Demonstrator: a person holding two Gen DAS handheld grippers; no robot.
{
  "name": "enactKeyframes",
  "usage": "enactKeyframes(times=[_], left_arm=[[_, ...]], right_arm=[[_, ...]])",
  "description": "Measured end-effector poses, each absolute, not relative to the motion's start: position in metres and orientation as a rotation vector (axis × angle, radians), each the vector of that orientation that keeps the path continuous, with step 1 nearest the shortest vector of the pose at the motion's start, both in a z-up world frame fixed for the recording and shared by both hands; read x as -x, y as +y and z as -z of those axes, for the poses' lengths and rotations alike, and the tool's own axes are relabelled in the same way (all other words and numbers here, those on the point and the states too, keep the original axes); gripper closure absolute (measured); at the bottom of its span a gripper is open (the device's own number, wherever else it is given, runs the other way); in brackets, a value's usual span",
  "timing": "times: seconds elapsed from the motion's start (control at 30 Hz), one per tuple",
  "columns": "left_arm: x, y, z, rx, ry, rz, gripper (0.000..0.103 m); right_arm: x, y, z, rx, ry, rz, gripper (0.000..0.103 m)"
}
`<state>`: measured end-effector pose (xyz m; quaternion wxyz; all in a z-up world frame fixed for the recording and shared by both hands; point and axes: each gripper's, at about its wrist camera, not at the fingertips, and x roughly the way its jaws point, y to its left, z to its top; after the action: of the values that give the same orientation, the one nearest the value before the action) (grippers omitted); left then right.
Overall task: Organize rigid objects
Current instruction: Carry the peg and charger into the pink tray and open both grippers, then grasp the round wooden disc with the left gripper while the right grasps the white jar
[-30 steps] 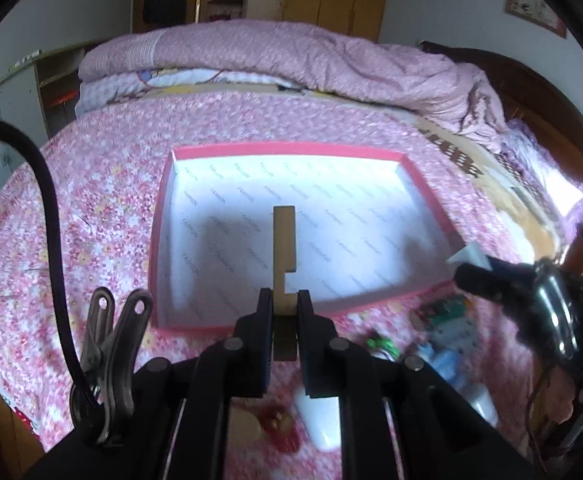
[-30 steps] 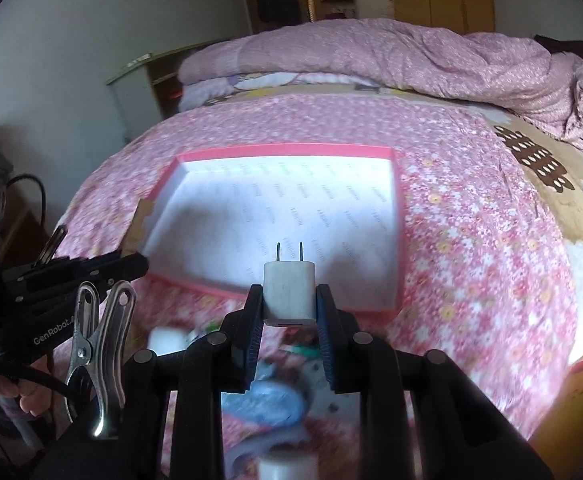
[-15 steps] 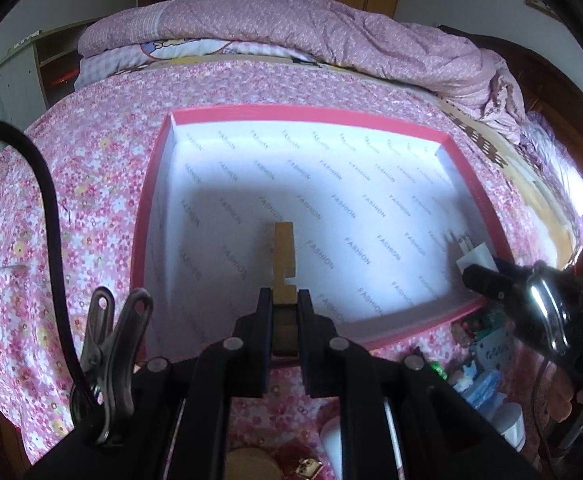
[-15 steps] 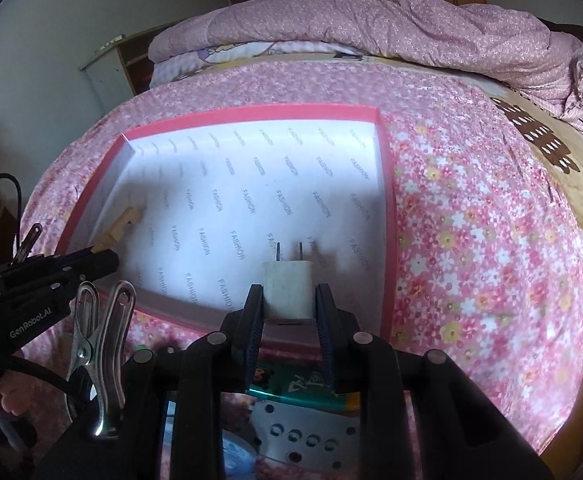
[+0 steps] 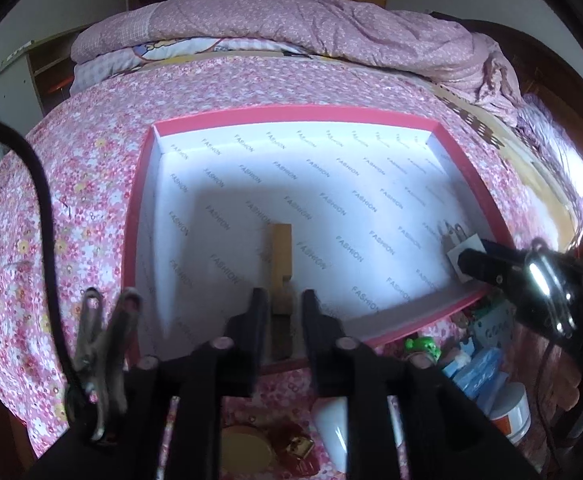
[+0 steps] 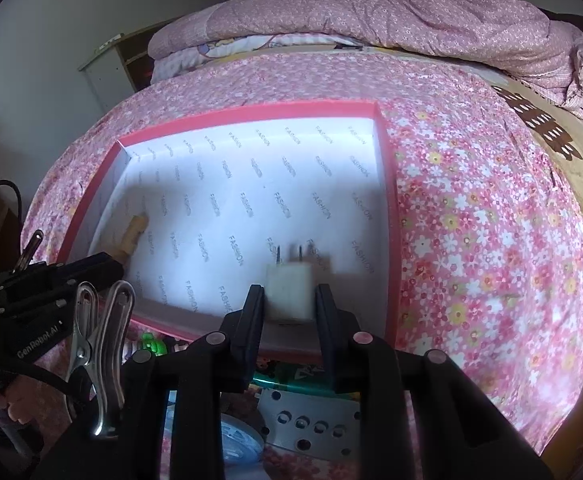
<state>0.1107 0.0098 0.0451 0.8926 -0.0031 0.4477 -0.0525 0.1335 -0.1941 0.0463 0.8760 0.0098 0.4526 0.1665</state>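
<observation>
A pink-rimmed box (image 5: 291, 114) with a white "FASHION" lining lies on the flowered bed; it also shows in the right wrist view (image 6: 387, 184). My left gripper (image 5: 283, 300) has its jaws parted around a wooden block (image 5: 281, 264) that rests on the box floor near the front wall. The block also shows in the right wrist view (image 6: 133, 236). My right gripper (image 6: 290, 300) is shut on a white plug adapter (image 6: 290, 292), prongs forward, low over the box's front right part. The adapter also shows in the left wrist view (image 5: 461, 250).
Loose items lie on the bed in front of the box: a green toy (image 5: 421, 346), a white jar (image 5: 509, 406), a blue packet (image 5: 477, 368), a red and gold piece (image 5: 291, 446), a metal plate with holes (image 6: 311, 426). A folded pink quilt (image 5: 311, 36) is at the far end.
Both grippers moved forward and down into the box. The left jaws have opened off the wooden block, which now rests on the box floor. The right still grips the adapter.
</observation>
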Motion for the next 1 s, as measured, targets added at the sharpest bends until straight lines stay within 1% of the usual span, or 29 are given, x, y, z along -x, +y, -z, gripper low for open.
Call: enactKeyframes(times=[0.03, 0.07, 0.13, 0.3, 0.43, 0.53, 0.8, 1.0], left_arm=[[-0.110, 0.009, -0.046, 0.000, 0.927, 0.100, 0.070], [-0.110, 0.008, -0.047, -0.003, 0.927, 0.092, 0.068], [-0.108, 0.009, -0.050, -0.002, 0.925, 0.086, 0.067], [-0.095, 0.015, -0.064, 0.021, 0.902, 0.082, 0.065], [-0.078, 0.020, -0.073, 0.023, 0.885, 0.080, 0.064], [-0.065, 0.026, -0.074, 0.035, 0.880, 0.081, 0.064], [-0.030, 0.042, -0.070, 0.078, 0.890, 0.080, 0.064], [-0.012, 0.036, -0.063, -0.004, 0.882, 0.079, 0.064]], right_arm=[[-0.132, -0.194, -0.049, -0.021, 0.933, -0.341, 0.077], [-0.131, -0.195, -0.052, -0.022, 0.917, -0.332, 0.076], [-0.127, -0.196, -0.059, -0.022, 0.892, -0.322, 0.071], [-0.114, -0.198, -0.077, -0.028, 0.848, -0.334, 0.069], [-0.098, -0.201, -0.084, -0.044, 0.840, -0.351, 0.068], [-0.082, -0.205, -0.084, -0.064, 0.869, -0.352, 0.068], [-0.042, -0.210, -0.072, -0.066, 0.924, -0.384, 0.068], [-0.018, -0.212, -0.059, -0.045, 0.971, -0.403, 0.068]])
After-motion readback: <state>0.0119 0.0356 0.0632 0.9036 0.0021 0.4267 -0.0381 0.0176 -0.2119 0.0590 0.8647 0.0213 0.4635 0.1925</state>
